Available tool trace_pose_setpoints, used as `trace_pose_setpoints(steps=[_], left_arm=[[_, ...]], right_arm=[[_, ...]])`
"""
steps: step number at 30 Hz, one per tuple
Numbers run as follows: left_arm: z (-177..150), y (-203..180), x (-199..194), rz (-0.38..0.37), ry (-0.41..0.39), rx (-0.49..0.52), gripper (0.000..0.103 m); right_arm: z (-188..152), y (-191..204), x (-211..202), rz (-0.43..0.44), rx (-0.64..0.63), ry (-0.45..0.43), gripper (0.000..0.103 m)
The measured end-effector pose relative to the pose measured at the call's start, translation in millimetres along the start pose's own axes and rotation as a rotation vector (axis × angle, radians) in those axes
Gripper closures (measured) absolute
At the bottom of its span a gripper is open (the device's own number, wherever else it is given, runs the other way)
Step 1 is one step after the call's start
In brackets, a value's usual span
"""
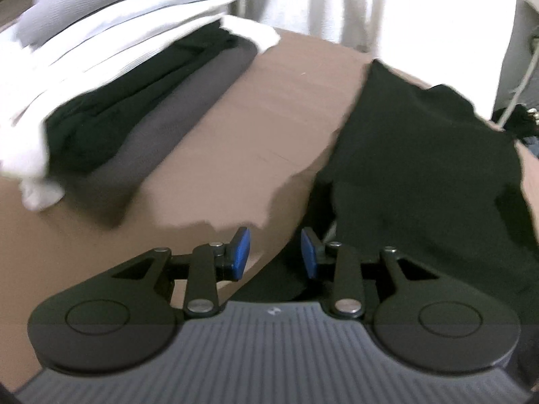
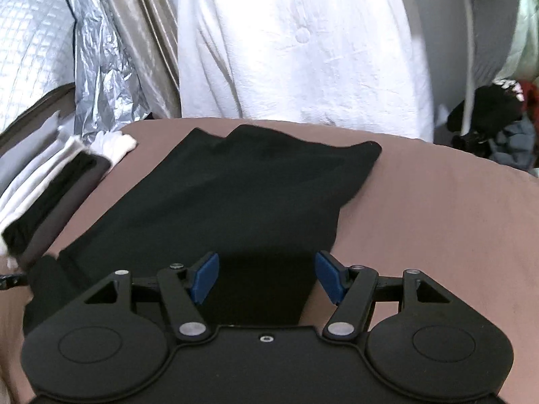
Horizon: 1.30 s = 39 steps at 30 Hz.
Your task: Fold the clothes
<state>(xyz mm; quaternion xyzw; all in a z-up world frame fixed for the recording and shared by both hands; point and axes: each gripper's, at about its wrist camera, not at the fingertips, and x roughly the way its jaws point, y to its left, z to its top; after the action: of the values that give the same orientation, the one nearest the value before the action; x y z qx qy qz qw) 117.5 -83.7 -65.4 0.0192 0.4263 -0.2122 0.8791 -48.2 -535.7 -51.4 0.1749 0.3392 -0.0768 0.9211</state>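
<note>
On the brown-covered tabletop (image 2: 438, 222), a flat, partly folded black cloth garment (image 2: 235, 195) is still being folded beside a finished stack of white, black and grey folded clothes (image 1: 111, 101), both the left hand-held gripper (image 1: 275, 252) and right hand-held gripper (image 2: 266, 277) being held released and empty.

The left claw (image 1: 275, 252) sits low in the centre of its frame, its two blue-padded fingers (image 1: 241, 252) spread apart with nothing between them. The right claw (image 2: 266, 277) likewise sits at the lower middle of its frame, blue fingers (image 2: 205, 277) splayed wider still, gripping nothing. Both point forward, slightly downward.
</note>
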Motion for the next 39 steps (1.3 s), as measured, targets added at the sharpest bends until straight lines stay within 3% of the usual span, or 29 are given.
trace_pose_setpoints(steps=[2,4,7,9,11,13,16,17,18,19,22,24,26,28,29,30,31,32,35,37,39], left_arm=[[25,-14,20,-0.046,0.011,0.044,0.053],[51,-30,43,-0.086,0.023,0.094,0.053],[75,-80,78,0.007,0.046,0.399,0.053],[90,-102,99,0.011,0.042,0.476,0.053],[108,-113,125,-0.005,0.023,0.465,0.05],[127,-124,150,-0.02,0.004,0.454,0.039],[155,-141,189,-0.044,-0.025,0.437,0.039],[164,-147,201,-0.051,-0.035,0.432,0.039],[173,-152,214,-0.059,-0.045,0.426,0.039],[182,-158,227,-0.067,-0.054,0.421,0.039],[206,-175,263,-0.083,-0.066,0.416,0.038],[213,-189,285,-0.068,-0.016,0.43,0.038],[222,-194,313,-0.044,0.061,0.396,0.029],[226,-190,326,-0.048,0.072,0.339,0.023],[226,-188,327,-0.058,0.063,0.311,0.028],[225,-186,328,-0.081,0.055,0.307,0.043],[224,-188,327,-0.103,0.054,0.33,0.094],[222,-194,321,-0.085,0.036,0.363,0.098],[222,-219,308,0.052,-0.113,0.518,0.099],[228,-220,298,0.14,-0.26,0.531,0.099],[233,-208,296,0.141,-0.291,0.463,0.099]], right_arm=[[16,-23,26,0.014,0.072,0.03,0.034],[31,-43,53,0.003,0.156,0.076,0.034],[50,-55,83,-0.088,0.17,0.11,0.034],[58,-62,96,-0.071,0.182,0.089,0.034],[64,-74,112,-0.023,0.237,0.093,0.033],[73,-86,130,0.02,0.292,0.089,0.032],[89,-89,150,0.072,0.281,0.059,0.034],[93,-89,155,0.091,0.269,0.051,0.063],[98,-90,161,0.11,0.258,0.043,0.084],[101,-89,166,0.119,0.248,0.041,0.093],[101,-88,165,0.136,0.22,0.019,0.093],[98,-87,163,0.152,0.201,0.01,0.093],[97,-91,162,0.171,0.214,0.008,0.093],[96,-101,166,0.194,0.261,0.012,0.09],[95,-106,168,0.205,0.285,0.011,0.089],[95,-108,169,0.211,0.296,0.005,0.089],[96,-108,169,0.209,0.292,-0.006,0.091],[97,-106,168,0.204,0.273,-0.024,0.097],[104,-91,161,0.186,0.171,-0.113,0.098],[111,-87,159,0.178,0.166,-0.156,0.098],[115,-81,160,0.147,0.165,-0.16,0.098]])
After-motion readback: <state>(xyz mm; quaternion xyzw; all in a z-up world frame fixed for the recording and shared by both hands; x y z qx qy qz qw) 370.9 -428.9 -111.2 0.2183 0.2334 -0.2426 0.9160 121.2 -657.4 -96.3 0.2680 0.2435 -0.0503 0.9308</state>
